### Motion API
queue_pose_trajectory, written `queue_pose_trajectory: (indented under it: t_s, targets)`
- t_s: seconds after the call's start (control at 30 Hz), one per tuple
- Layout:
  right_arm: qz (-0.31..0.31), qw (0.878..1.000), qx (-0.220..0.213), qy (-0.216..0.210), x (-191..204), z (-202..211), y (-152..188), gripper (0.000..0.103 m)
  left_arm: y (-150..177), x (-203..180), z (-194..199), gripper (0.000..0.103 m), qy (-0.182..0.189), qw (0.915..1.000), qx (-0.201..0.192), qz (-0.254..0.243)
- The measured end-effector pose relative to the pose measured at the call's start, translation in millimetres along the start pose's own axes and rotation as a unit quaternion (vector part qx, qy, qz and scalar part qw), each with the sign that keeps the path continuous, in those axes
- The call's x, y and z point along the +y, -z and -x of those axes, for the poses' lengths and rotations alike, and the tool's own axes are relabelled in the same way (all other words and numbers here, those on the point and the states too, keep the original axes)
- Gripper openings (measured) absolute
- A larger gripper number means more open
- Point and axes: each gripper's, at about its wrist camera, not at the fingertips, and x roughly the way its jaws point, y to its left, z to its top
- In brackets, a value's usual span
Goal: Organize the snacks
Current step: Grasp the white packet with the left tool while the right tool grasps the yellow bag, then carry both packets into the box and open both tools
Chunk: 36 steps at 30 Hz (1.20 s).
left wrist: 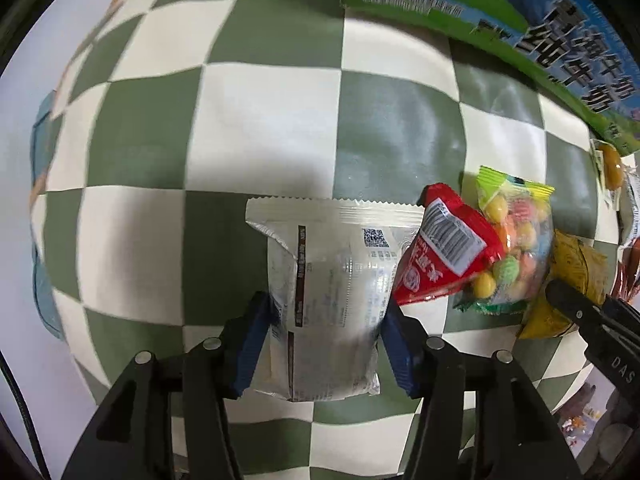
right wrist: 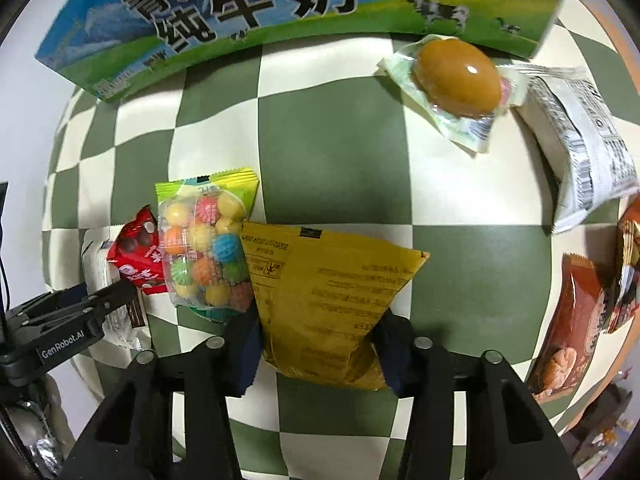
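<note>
My left gripper (left wrist: 326,312) is shut on a white snack packet (left wrist: 332,280) lying on the green-and-white checked cloth (left wrist: 260,128). A red packet (left wrist: 444,252), a clear bag of coloured candy balls (left wrist: 516,240) and a yellow packet (left wrist: 568,280) lie to its right. My right gripper (right wrist: 316,328) is shut on the yellow packet (right wrist: 320,296). The candy bag (right wrist: 206,244) and the red packet (right wrist: 138,256) lie to its left, with the left gripper (right wrist: 108,300) beyond them.
A milk carton box (right wrist: 280,12) stands at the back; it also shows in the left wrist view (left wrist: 520,24). A packed brown egg (right wrist: 456,76), a white packet (right wrist: 580,148) and brown-orange packets (right wrist: 576,320) lie at the right.
</note>
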Motion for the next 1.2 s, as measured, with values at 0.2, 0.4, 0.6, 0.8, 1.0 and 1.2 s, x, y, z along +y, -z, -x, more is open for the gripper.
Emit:
queue_pose_trajectory:
  t_s: [0.2,0.4,0.6,0.8,1.0,1.2]
  targets:
    - [-0.005,0.998,-0.012,-0.061,-5.8,40.6,6.4,0.049,7.7,-0.1,61.6,0.052,0.04,0.9984,-0.041,0.004]
    - [0.013,0.991,-0.07,-0.111,-7.4,125.4,-27.4,0.049,-35.3,-35.9,153.4,0.052,0.098,0.9889,-0.109,-0.025]
    - [0.021,0.983,-0.154,-0.102,-22.3,210.6,-114.0,0.049,-119.2,-84.8,207.7,0.052,0.096,0.9812,-0.152,-0.071]
    - [0.011,0.986,-0.159,-0.05,-39.4,217.0,-210.0,0.049,-223.7,-108.9,193.0,0.052,0.069,0.9879,-0.116,-0.077]
    - [-0.006,0.994,-0.111,-0.012,-64.6,184.6,-289.3,0.049,-298.3,-117.5,150.8,0.052,0.025,0.9943,-0.074,-0.073]
    - [-0.026,0.997,-0.078,0.0,-76.7,141.9,-343.5,0.065,-343.7,-115.7,112.1,0.054,0.005,0.9965,-0.037,-0.075]
